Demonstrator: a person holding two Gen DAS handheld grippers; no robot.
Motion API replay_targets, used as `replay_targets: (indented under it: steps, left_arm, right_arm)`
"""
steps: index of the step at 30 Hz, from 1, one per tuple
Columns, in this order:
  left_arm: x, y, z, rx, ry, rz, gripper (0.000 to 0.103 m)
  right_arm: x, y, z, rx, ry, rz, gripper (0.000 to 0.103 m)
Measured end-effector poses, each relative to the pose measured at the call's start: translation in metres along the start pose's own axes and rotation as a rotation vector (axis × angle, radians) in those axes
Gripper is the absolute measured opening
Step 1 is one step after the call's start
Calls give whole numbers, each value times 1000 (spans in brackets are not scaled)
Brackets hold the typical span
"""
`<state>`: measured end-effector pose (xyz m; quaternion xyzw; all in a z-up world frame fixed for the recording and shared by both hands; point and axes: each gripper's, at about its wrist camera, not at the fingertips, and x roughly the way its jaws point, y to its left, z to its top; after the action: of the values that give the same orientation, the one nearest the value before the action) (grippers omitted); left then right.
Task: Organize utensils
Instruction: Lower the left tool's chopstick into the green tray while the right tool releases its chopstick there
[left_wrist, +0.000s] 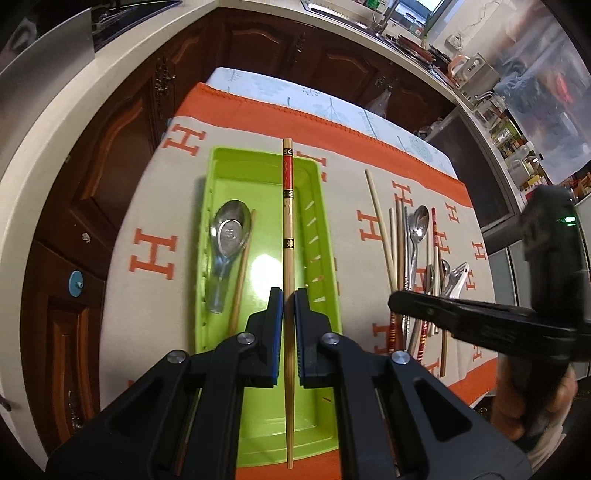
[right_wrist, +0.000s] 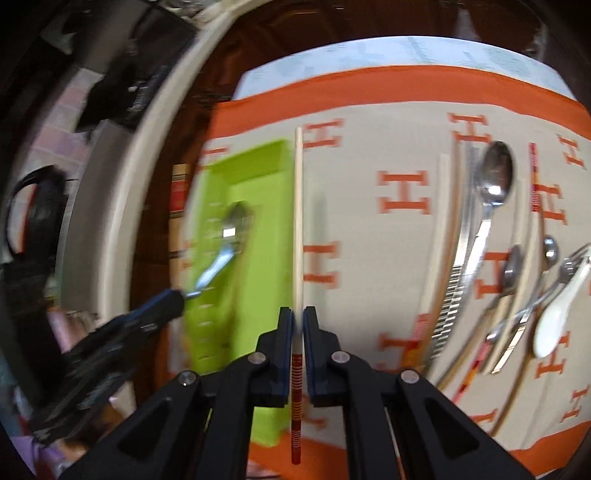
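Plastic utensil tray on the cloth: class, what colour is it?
Lime green plastic utensil tray, clearest in the left wrist view.
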<state>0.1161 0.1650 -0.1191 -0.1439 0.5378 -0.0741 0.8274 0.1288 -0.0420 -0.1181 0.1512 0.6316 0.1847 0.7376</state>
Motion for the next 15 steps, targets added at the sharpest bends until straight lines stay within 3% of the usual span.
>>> replay_targets:
  steps: [5,15]
  left_arm:
    - [5,10,-3,-23,13,7,4]
    - [18,15,-1,-36,18,47,4]
  right_arm:
    - [6,27,-7,-34,21,46,6]
    - [29,37,-6,-31,39,16,6]
